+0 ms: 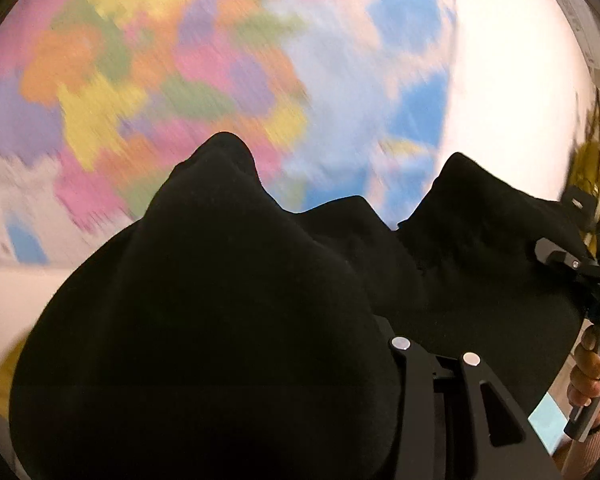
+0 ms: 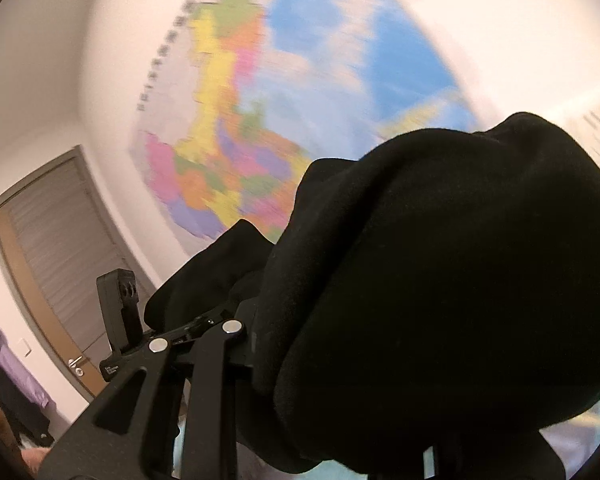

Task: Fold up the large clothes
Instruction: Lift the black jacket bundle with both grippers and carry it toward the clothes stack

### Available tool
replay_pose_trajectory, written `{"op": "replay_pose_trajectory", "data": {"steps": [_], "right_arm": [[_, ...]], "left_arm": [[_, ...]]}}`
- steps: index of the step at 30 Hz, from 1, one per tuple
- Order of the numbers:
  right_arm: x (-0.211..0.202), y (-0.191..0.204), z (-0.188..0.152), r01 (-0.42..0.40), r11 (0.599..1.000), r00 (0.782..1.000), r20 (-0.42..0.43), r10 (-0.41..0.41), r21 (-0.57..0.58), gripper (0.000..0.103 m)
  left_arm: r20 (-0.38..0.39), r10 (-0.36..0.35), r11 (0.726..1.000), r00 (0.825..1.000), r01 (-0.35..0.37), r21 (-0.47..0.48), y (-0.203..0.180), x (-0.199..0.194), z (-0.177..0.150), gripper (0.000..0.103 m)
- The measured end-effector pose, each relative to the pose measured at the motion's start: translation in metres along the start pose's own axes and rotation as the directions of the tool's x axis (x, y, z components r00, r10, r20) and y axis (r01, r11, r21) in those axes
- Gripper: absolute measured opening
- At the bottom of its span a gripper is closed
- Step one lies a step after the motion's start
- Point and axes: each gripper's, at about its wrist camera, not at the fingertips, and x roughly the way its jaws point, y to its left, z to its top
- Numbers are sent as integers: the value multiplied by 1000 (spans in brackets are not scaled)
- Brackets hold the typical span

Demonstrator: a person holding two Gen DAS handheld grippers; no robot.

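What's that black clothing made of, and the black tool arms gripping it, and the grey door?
The black garment looks like soft, matte knit or fleece: it drapes in rounded folds with no shine. The left gripper looks like rigid matte black plastic or metal with shiny silver studs. The door seems to have a grey ribbed panel in a wood-toned frame; blur leaves it uncertain.
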Motion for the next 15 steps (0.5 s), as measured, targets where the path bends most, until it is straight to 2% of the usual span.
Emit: {"op": "replay_pose_trajectory", "data": {"steps": [4,7,10,11,13,14,15], "right_arm": [[56,38,31,-104,993,994,37,106,-46,25],[112,66,50,-179,981,982,50,183,-68,25],[170,94,51,-246,964,965,68,253,-100,25],[186,100,46,-257,961,961,73,265,-105,25],[229,109,25,-295,950,953,34,300,-101,25],[247,110,11,-303,949,952,15,306,-84,25],[272,106,-12,-325,945,945,-37,324,-41,25]], "left_arm": [[62,84,996,995,-81,-43,47,-26,36,43],[109,186,982,977,-182,-47,88,-38,64,43],[147,278,960,949,-267,-85,138,-45,85,43],[169,313,949,934,-300,-100,159,-49,87,43],[190,379,923,905,-358,-139,194,-50,81,43],[203,410,910,889,-384,-158,218,-48,66,45],[192,430,900,882,-401,-172,232,-43,55,45]]}}
